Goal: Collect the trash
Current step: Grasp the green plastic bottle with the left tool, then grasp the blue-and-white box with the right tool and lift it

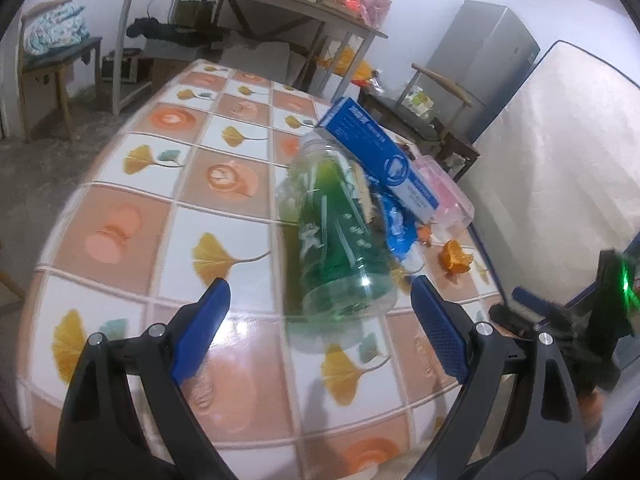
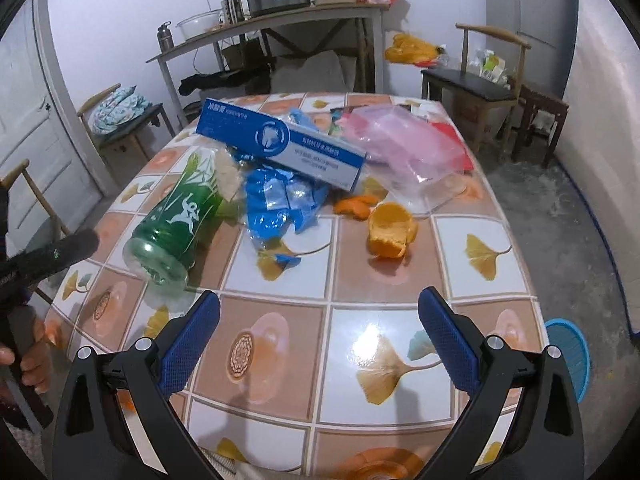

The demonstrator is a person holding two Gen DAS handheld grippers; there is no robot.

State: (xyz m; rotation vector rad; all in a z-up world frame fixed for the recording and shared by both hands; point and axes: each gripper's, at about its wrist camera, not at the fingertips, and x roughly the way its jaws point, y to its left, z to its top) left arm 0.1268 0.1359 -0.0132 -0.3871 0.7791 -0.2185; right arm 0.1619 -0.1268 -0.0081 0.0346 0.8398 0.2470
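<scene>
Left wrist view: left claw (image 1: pixel 320 300) released, jaws spread wide, empty. Lying on its side on the tiled worktop (image 1: pixel 160 208), a green plastic bottle (image 1: pixel 340 240), long axis running from its clear base, nearest the claw, away to the neck under a blue toothpaste box (image 1: pixel 376 160). Base just ahead of the claw, between the two blue fingers (image 1: pixel 204 328) and closer to the right-hand one, not touching either. Left of the bottle, wide bare tile; right of the bottle, a crumpled blue wrapper (image 1: pixel 394 228), orange peel (image 1: pixel 454 260) and a pink plastic bag (image 1: pixel 444 192) near the worktop's right edge. Beyond that edge, a white mattress (image 1: pixel 560 160).

Right wrist view: right claw (image 2: pixel 320 320) likewise released and empty, over bare tiles at the near end of the worktop (image 2: pixel 472 256). Green bottle (image 2: pixel 176 220) well left and ahead of the claw, base towards the near-left edge, neck pointing away and to the right under the toothpaste box (image 2: pixel 280 144). Right of the bottle, blue wrapper (image 2: pixel 280 204), then orange peel (image 2: pixel 390 228), then pink bag (image 2: pixel 404 148). At the far left, a hand (image 2: pixel 36 364) gripping the other tool's handle. Right of the worktop, a blue basket (image 2: pixel 572 356) on the floor.
</scene>
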